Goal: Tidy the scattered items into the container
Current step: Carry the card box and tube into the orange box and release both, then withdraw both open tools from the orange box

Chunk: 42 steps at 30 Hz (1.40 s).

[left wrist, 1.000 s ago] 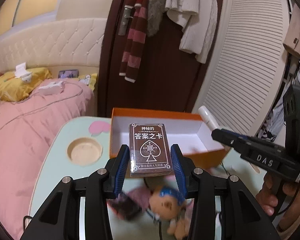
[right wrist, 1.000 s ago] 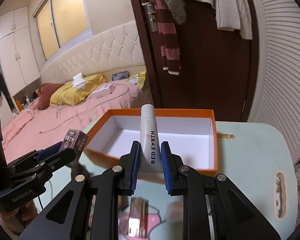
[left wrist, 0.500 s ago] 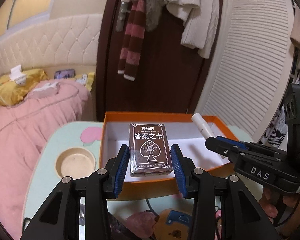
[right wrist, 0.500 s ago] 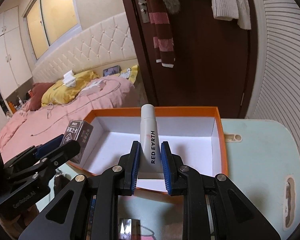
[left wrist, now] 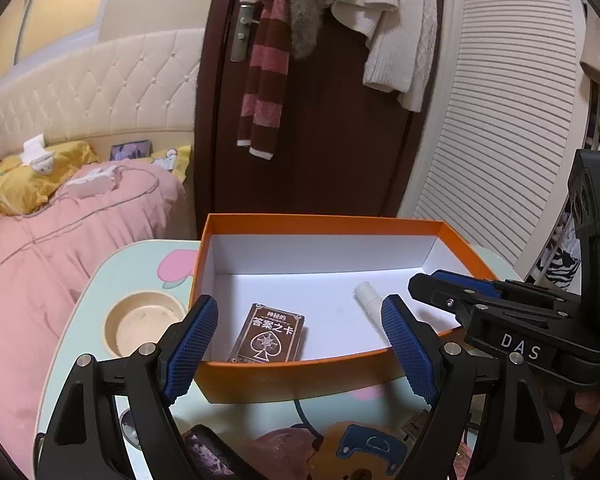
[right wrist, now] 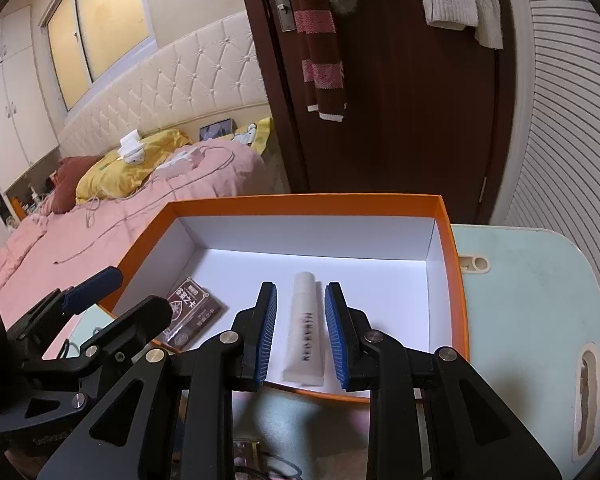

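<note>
Bedroom scene, seen from two cameras mounted on hand-held grippers. At the far left lies a bed (left wrist: 52, 240) with a pink cover, a yellow pillow and a cream tufted headboard. Behind the work area stands a dark brown door (left wrist: 320, 120) hung with a striped scarf (left wrist: 264, 80) and a white knitted garment (left wrist: 392, 24); a white slatted panel fills the far right.

Near the cameras is a pale green desk (right wrist: 532, 300) with a round recessed cup holder (left wrist: 140, 328) on its left side. On the desk sits an orange box (left wrist: 300, 376) with a white interior and no lid.

Inside the box, a brown card deck (left wrist: 270, 334) with a spade design lies flat at the near left. To its right, apart from it, a white tube (right wrist: 305, 328) lies flat with its cap pointing to the far side.

The left gripper (left wrist: 300, 344) hovers at the near wall of the box, above the card deck, its jaws spread wide and holding nothing. The right gripper (right wrist: 301, 332) hovers over the tube, its jaws parted on either side of it with a gap showing on both sides.

Below the near edge of the box, a soft toy (left wrist: 364, 452) and other items lie on the desk, too blurred to make out.
</note>
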Available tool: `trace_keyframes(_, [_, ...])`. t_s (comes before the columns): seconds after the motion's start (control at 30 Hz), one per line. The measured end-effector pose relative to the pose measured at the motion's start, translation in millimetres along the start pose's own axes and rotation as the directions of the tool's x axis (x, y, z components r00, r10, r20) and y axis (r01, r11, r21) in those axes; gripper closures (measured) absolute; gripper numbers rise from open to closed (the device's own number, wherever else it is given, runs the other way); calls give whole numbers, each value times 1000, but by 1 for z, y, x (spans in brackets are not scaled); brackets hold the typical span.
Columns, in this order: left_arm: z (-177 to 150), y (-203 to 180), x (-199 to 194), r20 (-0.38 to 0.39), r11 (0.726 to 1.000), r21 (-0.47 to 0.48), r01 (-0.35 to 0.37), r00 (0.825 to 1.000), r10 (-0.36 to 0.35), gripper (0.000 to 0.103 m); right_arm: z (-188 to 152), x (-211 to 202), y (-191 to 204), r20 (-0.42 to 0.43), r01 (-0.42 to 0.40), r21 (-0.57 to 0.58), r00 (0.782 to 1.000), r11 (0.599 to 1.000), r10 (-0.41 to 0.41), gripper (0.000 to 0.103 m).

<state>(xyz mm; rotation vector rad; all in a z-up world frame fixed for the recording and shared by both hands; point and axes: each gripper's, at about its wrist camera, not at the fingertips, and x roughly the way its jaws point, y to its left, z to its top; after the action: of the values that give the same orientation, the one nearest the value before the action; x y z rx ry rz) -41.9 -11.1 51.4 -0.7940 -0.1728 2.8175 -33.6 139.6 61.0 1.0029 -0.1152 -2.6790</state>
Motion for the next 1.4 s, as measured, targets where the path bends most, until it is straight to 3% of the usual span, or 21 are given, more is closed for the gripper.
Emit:
trace_keyframes(0.33, [5, 5, -11, 29, 998, -44, 39, 999, -38, 19, 3, -13, 2, 76, 11, 14, 997, 1000, -12, 76])
trace_keyframes(0.5, [10, 2, -27, 54, 999, -18, 44, 998, -43, 19, 6, -26, 6, 125, 21, 3, 992, 1000, -21, 76])
trace_keyframes(1.07, [-5, 8, -93, 101, 1000, 1, 11, 995, -11, 17, -10, -69, 21, 123, 20, -41, 992, 999, -15, 76])
trace_keyframes(1.2, [-20, 9, -107, 79, 1000, 4, -1, 997, 1, 17, -18, -83, 23, 117, 26, -58, 993, 998, -19, 76])
trace_keyframes(1.4, [-56, 13, -109, -27, 999, -24, -41, 999, 40, 17, -43, -85, 15, 11, 33, -41, 999, 999, -33, 76])
